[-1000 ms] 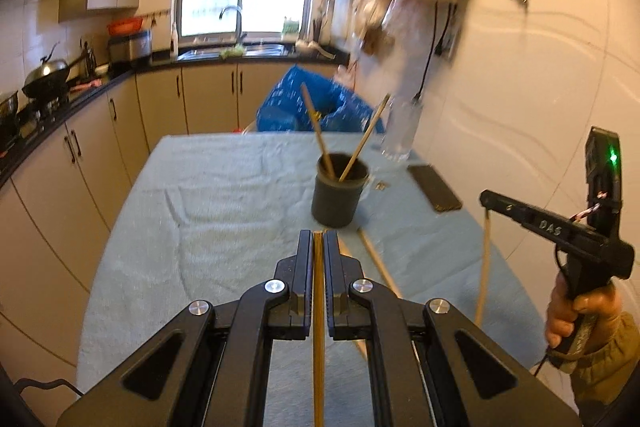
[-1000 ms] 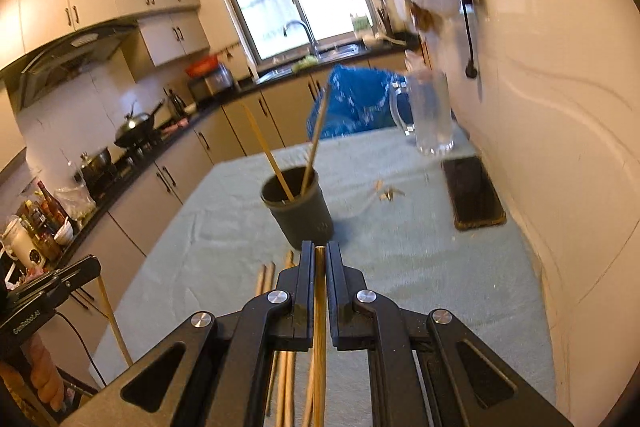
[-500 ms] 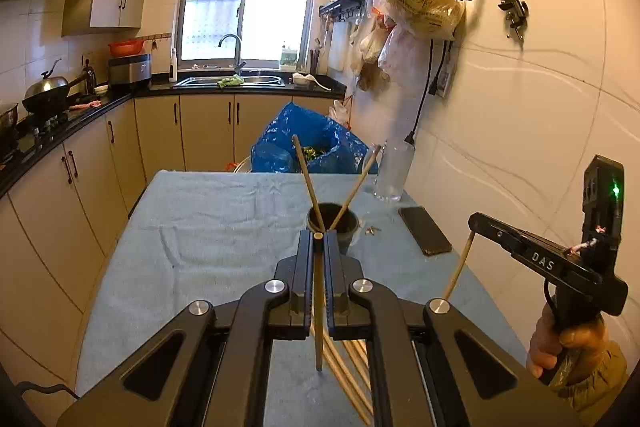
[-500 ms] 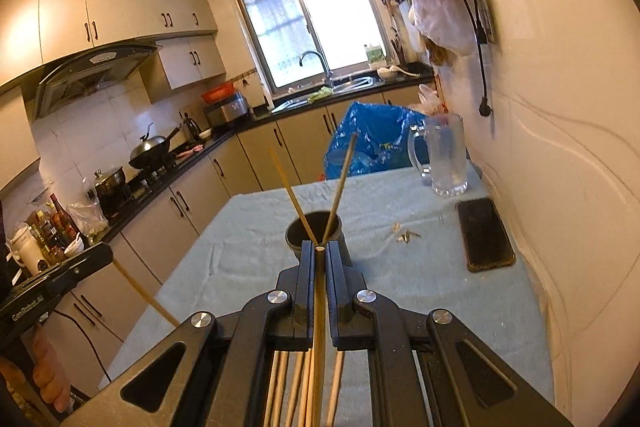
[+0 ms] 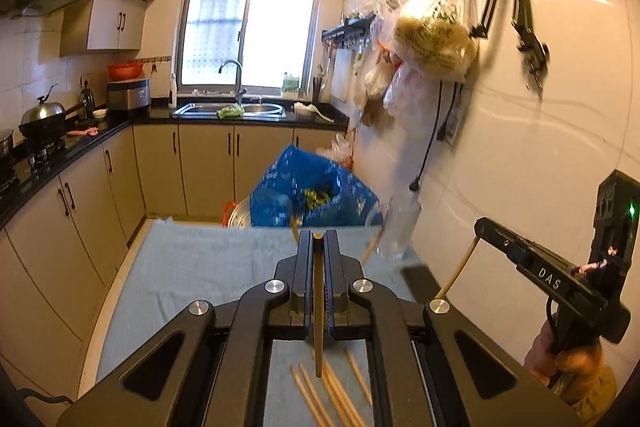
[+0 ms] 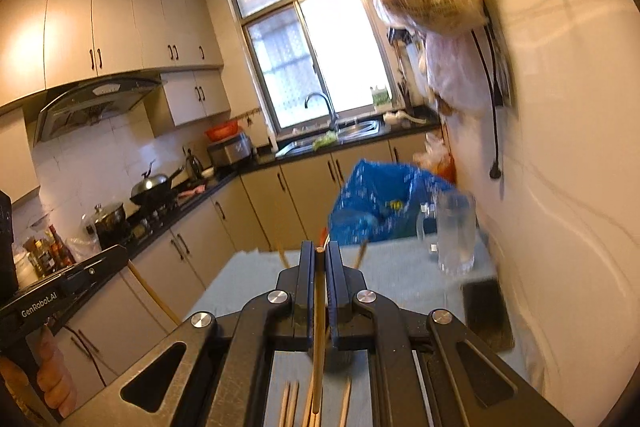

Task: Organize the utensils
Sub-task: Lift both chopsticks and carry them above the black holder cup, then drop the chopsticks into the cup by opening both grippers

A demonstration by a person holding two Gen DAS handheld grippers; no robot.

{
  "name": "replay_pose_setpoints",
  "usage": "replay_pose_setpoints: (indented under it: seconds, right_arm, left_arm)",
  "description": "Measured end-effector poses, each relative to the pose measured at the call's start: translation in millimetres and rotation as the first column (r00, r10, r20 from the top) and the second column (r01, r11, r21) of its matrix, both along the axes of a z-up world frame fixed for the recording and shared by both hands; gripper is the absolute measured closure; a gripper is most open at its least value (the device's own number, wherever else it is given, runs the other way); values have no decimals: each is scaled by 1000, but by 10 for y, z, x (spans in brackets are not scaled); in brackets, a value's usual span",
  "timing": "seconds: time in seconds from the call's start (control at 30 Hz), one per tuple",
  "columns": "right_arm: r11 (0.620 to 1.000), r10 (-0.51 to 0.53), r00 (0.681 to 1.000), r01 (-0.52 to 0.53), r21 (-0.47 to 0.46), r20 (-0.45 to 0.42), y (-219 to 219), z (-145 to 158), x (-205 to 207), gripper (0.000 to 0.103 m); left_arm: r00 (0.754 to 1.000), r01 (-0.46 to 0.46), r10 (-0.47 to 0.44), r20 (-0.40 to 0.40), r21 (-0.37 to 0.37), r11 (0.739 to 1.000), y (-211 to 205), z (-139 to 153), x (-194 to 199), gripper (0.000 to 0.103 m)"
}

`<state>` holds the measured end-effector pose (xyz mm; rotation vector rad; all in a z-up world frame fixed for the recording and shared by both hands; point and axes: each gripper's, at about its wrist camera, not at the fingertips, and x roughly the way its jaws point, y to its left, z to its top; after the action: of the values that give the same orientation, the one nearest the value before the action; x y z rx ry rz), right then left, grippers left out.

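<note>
My left gripper [image 5: 318, 241] is shut on a wooden chopstick [image 5: 318, 307] that runs back between its fingers. My right gripper [image 6: 319, 253] is shut on another chopstick [image 6: 319, 327]; it also shows at the right of the left wrist view [image 5: 500, 241], its chopstick [image 5: 458, 269] slanting down. Several loose chopsticks [image 5: 332, 391] lie on the grey-blue tablecloth [image 5: 208, 267] below the left gripper, and they also show below the right one [image 6: 292, 403]. The dark cup is hidden behind the grippers; only two chopstick tips in it [image 6: 282, 255] poke out.
A glass mug [image 6: 454, 233] and a dark phone [image 6: 484, 303] sit on the table near the right wall. A blue bag [image 5: 312, 195] stands beyond the table's far end. Plastic bags [image 5: 432, 35] hang from wall hooks. Kitchen counters run along the left.
Both grippers have risen and tilted up with their chopsticks. The cup has dropped out of sight behind the fingers, and the loose chopsticks now show below.
</note>
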<state>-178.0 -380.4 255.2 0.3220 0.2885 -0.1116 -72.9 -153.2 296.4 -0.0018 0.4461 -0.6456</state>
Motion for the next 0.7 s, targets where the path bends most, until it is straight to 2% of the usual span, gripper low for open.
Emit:
replay_pose_setpoints:
  seconds: [0.13,0.27,0.37,0.47,0.57,0.7]
  right_arm:
    - [1000,-23,999,23,-7,37,-84,242,255,98]
    - [999,-48,998,48,-9,46,-167,283,513,98]
    - [998,-68,997,68,-5,21,-227,118,717,98]
    - [997,-76,997,77,18,-32,-305,-143,889,97]
    - [997,-71,993,74,37,-93,-357,-389,1025,97]
    - [995,-62,988,71,63,-144,-417,-617,1132,97]
  left_arm:
    - [1000,-26,26,16,-18,1000,-199,231,289,99]
    - [999,-39,39,18,-7,999,-452,254,586,99]
    - [999,-42,42,-27,3,999,-666,75,840,99]
    - [993,-37,38,-108,14,999,-823,-211,1069,99]
    - [984,-40,45,-171,38,999,-911,-471,1198,98]
    - [976,-45,58,-209,68,997,-936,-702,1277,98]
